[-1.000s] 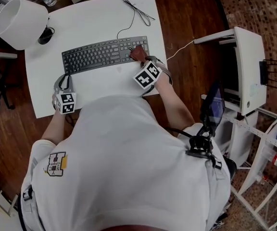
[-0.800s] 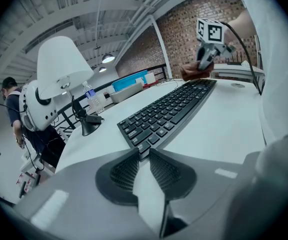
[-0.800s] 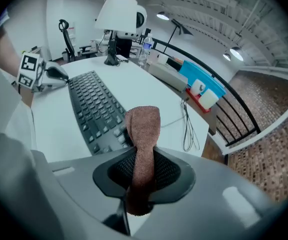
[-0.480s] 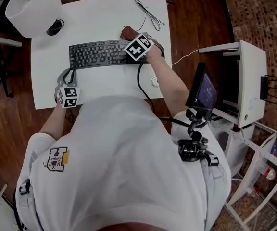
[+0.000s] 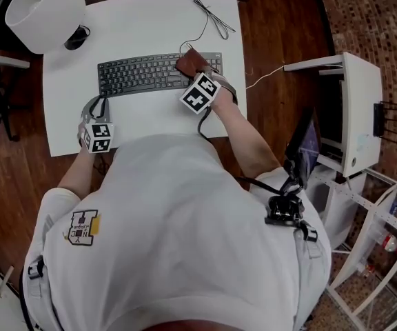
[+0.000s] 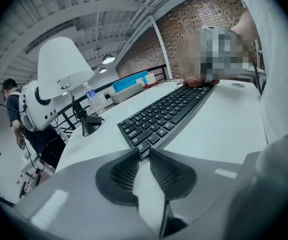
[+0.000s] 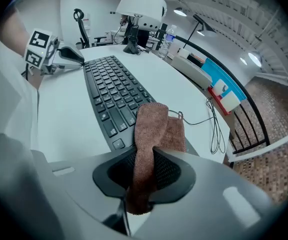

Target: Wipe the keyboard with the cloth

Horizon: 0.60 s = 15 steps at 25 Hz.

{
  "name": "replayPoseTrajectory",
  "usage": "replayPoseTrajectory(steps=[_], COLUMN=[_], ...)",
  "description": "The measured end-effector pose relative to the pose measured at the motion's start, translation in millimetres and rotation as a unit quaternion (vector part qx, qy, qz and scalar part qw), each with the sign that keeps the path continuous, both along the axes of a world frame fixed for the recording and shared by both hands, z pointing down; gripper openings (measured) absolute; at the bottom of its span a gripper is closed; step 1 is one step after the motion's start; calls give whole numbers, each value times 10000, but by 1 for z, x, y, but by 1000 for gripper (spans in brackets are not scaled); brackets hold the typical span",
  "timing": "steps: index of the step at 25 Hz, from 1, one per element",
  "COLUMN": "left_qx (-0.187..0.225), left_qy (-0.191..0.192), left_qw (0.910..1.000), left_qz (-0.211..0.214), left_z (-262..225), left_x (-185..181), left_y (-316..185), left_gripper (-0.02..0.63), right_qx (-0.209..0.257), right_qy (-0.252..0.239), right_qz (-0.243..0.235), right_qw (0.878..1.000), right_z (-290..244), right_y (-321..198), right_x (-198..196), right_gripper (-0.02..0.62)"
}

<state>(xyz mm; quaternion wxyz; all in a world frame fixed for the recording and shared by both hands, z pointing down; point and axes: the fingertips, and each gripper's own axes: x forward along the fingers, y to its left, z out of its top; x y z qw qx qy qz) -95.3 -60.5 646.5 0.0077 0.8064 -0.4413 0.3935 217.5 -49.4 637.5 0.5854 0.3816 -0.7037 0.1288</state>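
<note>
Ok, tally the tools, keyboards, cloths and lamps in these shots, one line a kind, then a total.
tools: 2 (left tool, right tool)
keyboard: 1
cloth: 1
lamp: 1
total: 5
</note>
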Motion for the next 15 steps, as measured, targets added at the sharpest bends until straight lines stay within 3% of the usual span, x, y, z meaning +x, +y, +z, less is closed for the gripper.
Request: replayPoseTrajectory(steps=[15], left_qx=[53], left_qy=[-59], left_qw=[10000], left_qz=[4], left_z=[-6], left_x=[3], left_y=[-1], left_gripper=[61], right_qx=[-194], right_qy=[-141], right_qz=[-126], right_qw=[9996], right_z=[9], right_y=[71], right_x=[-16], right_gripper=[77])
